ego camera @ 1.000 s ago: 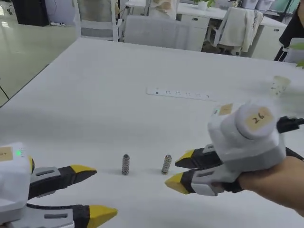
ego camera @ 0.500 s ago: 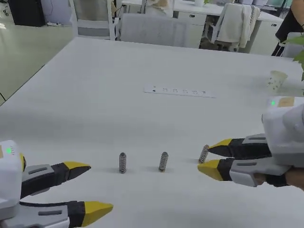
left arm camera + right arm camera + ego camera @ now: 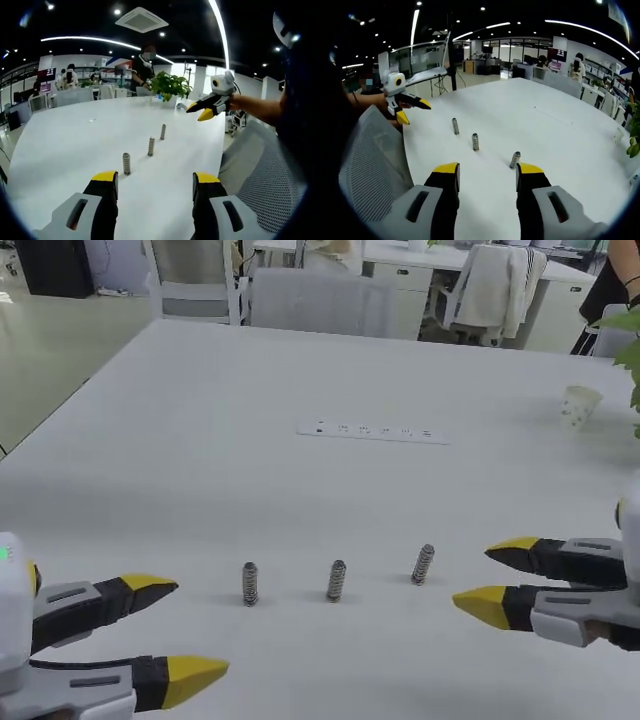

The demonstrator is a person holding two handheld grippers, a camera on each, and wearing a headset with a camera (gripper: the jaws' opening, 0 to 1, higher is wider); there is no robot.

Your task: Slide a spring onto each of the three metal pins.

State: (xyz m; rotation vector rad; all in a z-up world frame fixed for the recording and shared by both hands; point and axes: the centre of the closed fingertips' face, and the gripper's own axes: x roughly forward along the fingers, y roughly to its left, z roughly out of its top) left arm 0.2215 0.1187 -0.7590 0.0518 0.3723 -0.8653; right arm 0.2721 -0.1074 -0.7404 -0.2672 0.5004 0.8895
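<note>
The left gripper (image 3: 200, 627) is low on the left side. Its two yellow-tipped jaws are wide apart, with nothing between them. Next, in a row on the white table (image 3: 200, 440), come the left spring (image 3: 250, 583) and the middle spring (image 3: 336, 581). Both stand up straight. The right spring (image 3: 423, 565) leans a little. Near it is the right gripper (image 3: 472, 576), with its jaws apart and holding nothing. It does not touch the spring.
</note>
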